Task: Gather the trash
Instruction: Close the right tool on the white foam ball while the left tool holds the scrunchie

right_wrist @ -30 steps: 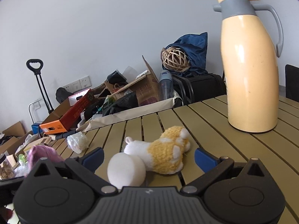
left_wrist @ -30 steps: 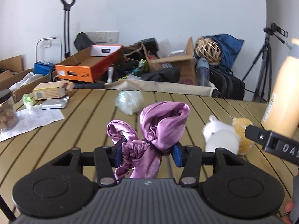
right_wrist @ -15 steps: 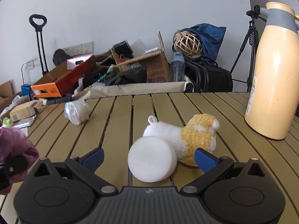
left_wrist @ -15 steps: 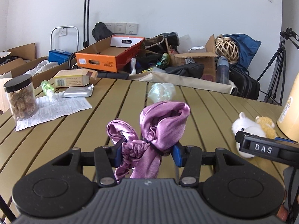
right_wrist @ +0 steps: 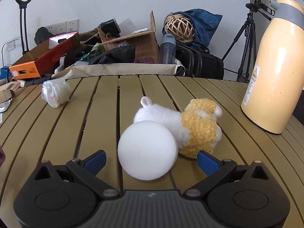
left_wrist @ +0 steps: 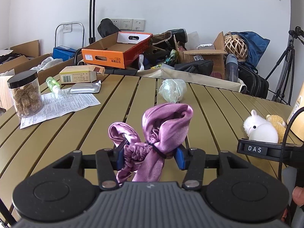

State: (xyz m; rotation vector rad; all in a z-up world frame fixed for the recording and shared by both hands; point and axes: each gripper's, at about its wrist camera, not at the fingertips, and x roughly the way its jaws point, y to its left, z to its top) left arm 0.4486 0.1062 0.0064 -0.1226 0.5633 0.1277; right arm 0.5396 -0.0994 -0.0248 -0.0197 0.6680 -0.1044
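My left gripper [left_wrist: 149, 154] is shut on a purple satin scrunchie [left_wrist: 163, 127], held above the slatted table. A crumpled clear plastic bag [left_wrist: 172, 90] lies beyond it on the table [left_wrist: 95, 125]; the same plastic bag [right_wrist: 55, 92] shows far left in the right wrist view. My right gripper [right_wrist: 151, 160] has its jaws wide and closing, with a white foam ball [right_wrist: 147, 150] between the blue pads, which do not touch it. A white and yellow plush toy [right_wrist: 191, 121] lies right behind the ball.
A cream thermos jug [right_wrist: 273, 70] stands at the table's right. At the left lie a jar of brown chunks [left_wrist: 25, 93], a printed leaflet [left_wrist: 58, 104], a foil pack [left_wrist: 85, 89], a small green bottle [left_wrist: 52, 82] and a carton [left_wrist: 79, 74]. Boxes, bags and a tripod [right_wrist: 245, 43] crowd the floor behind.
My right gripper has moved closer to the foam ball, which now sits between its pads, and the jaws have narrowed a little. The left view has swung left, still holding the scrunchie.
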